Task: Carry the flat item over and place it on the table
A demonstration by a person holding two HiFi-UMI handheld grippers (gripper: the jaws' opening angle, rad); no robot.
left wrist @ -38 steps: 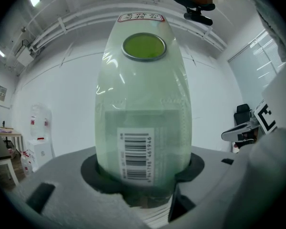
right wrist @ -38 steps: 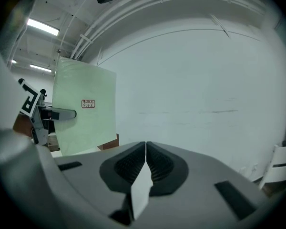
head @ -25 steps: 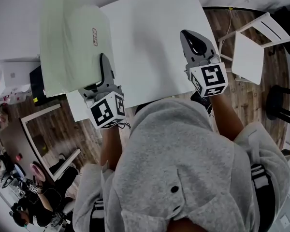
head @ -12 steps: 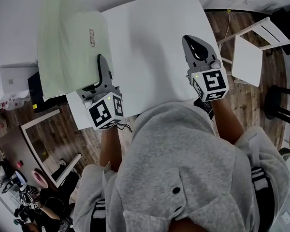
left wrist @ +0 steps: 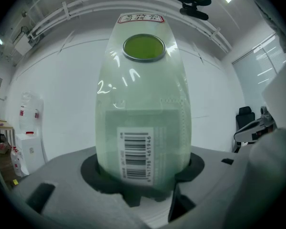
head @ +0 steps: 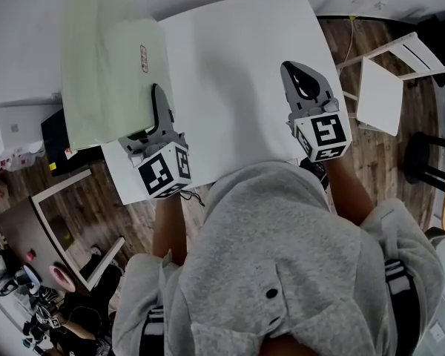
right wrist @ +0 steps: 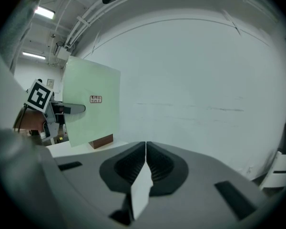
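A pale green flat pack [head: 107, 73] with a small label hangs over the left edge of the white table [head: 237, 65]. My left gripper [head: 157, 95] is shut on the pack's near edge. In the left gripper view the pack [left wrist: 143, 104] fills the gap between the dark pads [left wrist: 193, 163], barcode towards the camera. I cannot tell whether the pack touches the table. My right gripper [head: 304, 76] hovers over the table's right side with its jaws pressed together [right wrist: 146, 144] and nothing held. The right gripper view shows the green pack [right wrist: 90, 113] off to the left.
A white chair [head: 389, 80] stands on the wood floor right of the table, with a dark stool [head: 430, 162] beyond it. A dark box [head: 55, 136] sits under the pack's left corner. A white-framed table [head: 63, 199] and people [head: 44, 310] are at lower left.
Both grippers have drifted only slightly over the table. The left grip on the green pack is the same and the right jaws stay together.
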